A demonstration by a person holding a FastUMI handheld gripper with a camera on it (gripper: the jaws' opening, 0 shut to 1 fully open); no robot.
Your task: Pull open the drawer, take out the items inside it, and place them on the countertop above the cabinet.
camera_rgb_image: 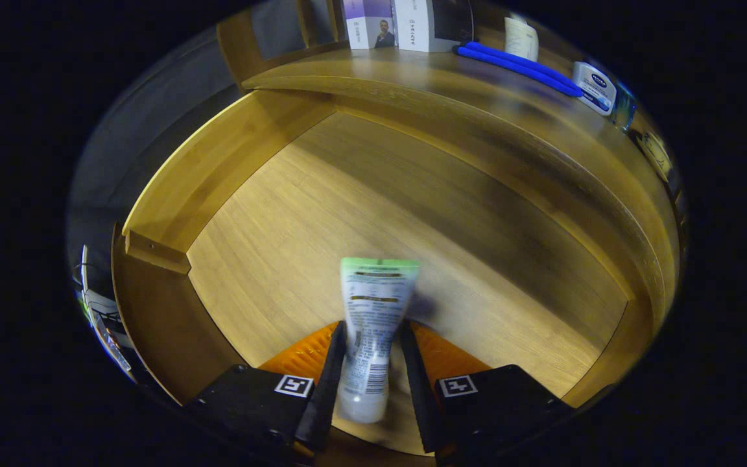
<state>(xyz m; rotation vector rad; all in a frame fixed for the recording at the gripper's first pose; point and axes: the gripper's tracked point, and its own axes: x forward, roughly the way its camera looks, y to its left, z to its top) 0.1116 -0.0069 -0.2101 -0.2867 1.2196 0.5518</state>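
Gripper [371,353]: fingers clamped on tube [373,324], both pads pressing its lower body, crimped end pointing far.
Drawer [218,162]: open, floor beneath tube bare.
Countertop [477,84]: far side; boxes [399,26], blue strip [516,65], tin [595,87] at back.
Risk: narrow grip, soft tube may squeeze out or swing mid-lift; could clip counter edge or knock items.

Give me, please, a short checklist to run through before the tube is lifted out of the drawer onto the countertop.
1. Drawer open: ok, its wooden floor is in full view.
2. Tube between the fingers: ok.
3. Firm grip by the gripper: cannot tell; the left finger lies against the tube, a narrow gap seems to remain at the right.
4. Countertop has free room: ok, bare wood near its front edge.
5. Things to avoid up there: boxes, blue tool, flat tin.
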